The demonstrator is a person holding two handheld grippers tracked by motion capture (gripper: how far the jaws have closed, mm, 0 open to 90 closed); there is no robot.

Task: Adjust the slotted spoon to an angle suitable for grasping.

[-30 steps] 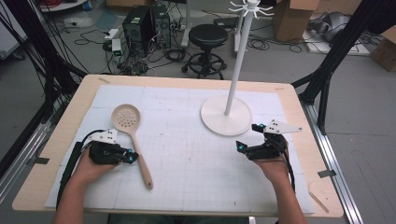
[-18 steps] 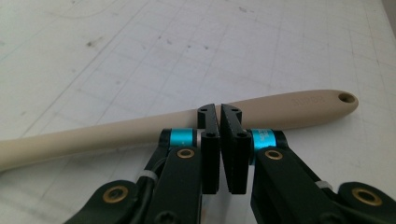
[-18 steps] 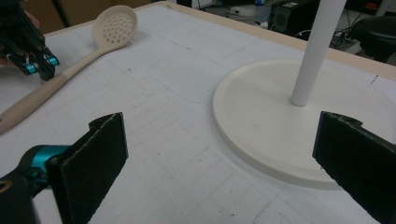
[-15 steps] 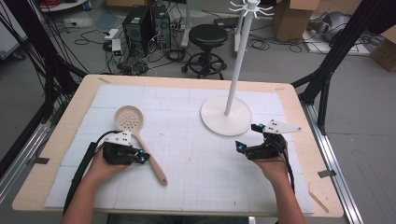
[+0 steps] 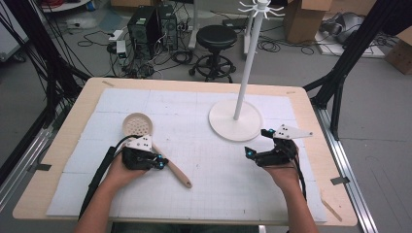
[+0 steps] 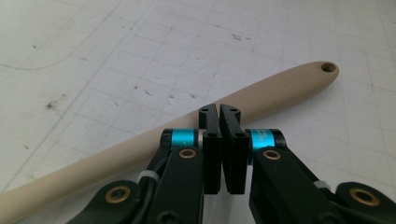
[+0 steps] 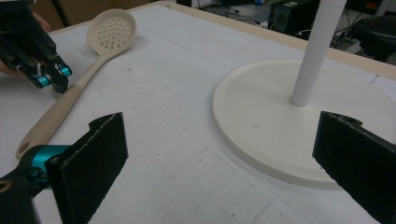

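Note:
A beige slotted spoon (image 5: pixel 137 124) lies on the white mat, head far, handle running near and right. My left gripper (image 5: pixel 163 164) rests at the handle's middle. In the left gripper view its jaws (image 6: pixel 219 112) are shut, tips against the handle (image 6: pixel 280 88); they have just been closing, with nothing between them. My right gripper (image 5: pixel 256 142) stands open and empty near the round base of a white stand (image 5: pixel 235 120). The right gripper view has wide jaws (image 7: pixel 224 154), the base (image 7: pixel 261 116), the spoon (image 7: pixel 109 30) and the left gripper (image 7: pixel 51 81).
The stand's tall pole (image 5: pixel 247 63) rises from the base at the table's far right. A white gridded mat (image 5: pixel 204 194) covers most of the wooden table (image 5: pixel 311 104). Beyond the far edge are a stool and computer cases on the floor.
My left gripper moved right across the mat, and the spoon's handle swung right with it while the head shifted slightly. My right gripper stayed in place.

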